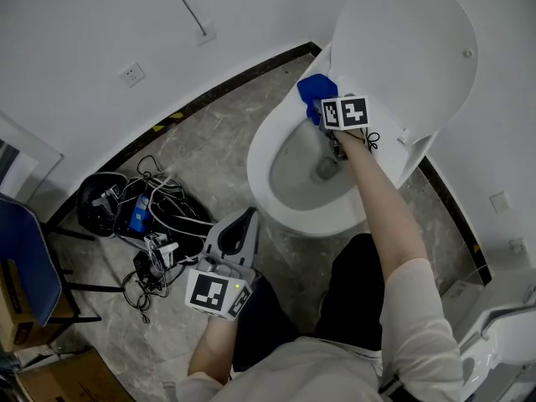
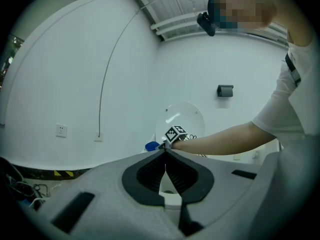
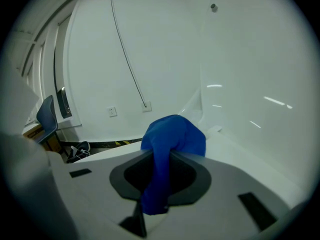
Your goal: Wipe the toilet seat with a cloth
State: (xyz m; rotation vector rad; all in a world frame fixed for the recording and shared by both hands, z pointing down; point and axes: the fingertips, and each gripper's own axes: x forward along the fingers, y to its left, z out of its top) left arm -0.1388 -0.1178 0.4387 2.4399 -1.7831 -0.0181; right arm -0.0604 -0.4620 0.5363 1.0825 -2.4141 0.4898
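The white toilet seat (image 1: 261,153) rings the bowl, with its lid (image 1: 406,40) raised against the wall. My right gripper (image 1: 324,105) is at the back left of the seat, shut on a blue cloth (image 1: 316,89). In the right gripper view the cloth (image 3: 172,134) bulges out past the right gripper (image 3: 170,155) and rests against the white seat (image 3: 240,151). My left gripper (image 1: 249,218) is held low over the floor in front of the bowl. Seen in the left gripper view, the left gripper (image 2: 165,153) has its jaws together with nothing in them, pointing at the toilet lid (image 2: 182,118).
A black bag and a tangle of cables (image 1: 138,216) lie on the floor to the left. A blue chair (image 1: 25,262) and cardboard boxes (image 1: 59,375) stand at the far left. A wall socket (image 1: 131,74) sits above the dark skirting. A white fixture (image 1: 502,329) is at the lower right.
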